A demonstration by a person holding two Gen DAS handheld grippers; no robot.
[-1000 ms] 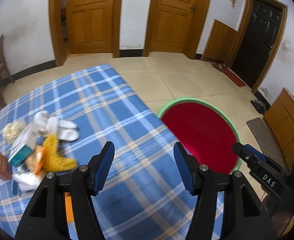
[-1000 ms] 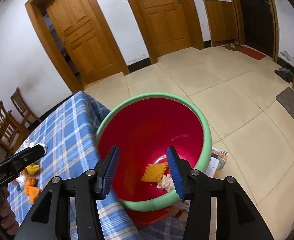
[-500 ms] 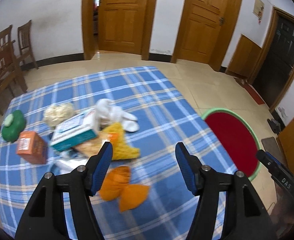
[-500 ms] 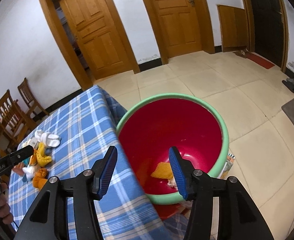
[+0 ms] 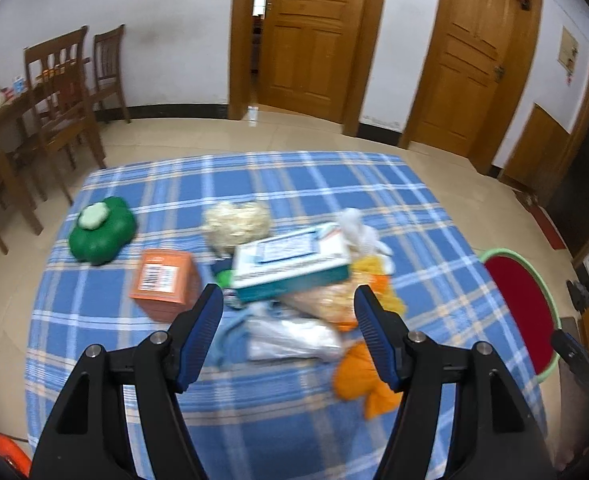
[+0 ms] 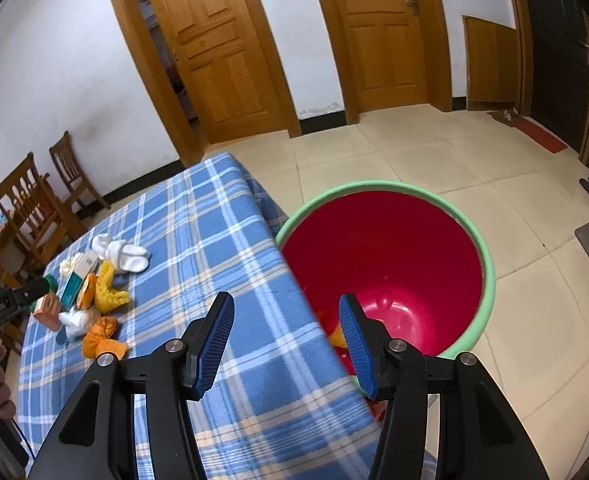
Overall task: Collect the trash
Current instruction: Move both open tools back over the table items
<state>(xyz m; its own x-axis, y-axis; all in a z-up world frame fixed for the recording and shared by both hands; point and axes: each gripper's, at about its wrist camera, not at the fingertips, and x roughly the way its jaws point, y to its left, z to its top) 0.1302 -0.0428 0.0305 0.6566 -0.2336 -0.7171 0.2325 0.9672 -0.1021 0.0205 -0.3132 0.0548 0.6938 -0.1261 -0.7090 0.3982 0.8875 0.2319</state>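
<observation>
Your left gripper [image 5: 288,322] is opening, empty, above the trash pile [image 5: 294,280] at table [image 5: 334,180] centre. Your right gripper [image 6: 286,338] gapes empty too, over the table edge, the red bin [image 6: 382,248] at two o'clock.

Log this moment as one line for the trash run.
left gripper: opening, empty, over trash pile | right gripper: open, empty, at tablecloth edge | red bucket: beside table, some trash inside
</observation>
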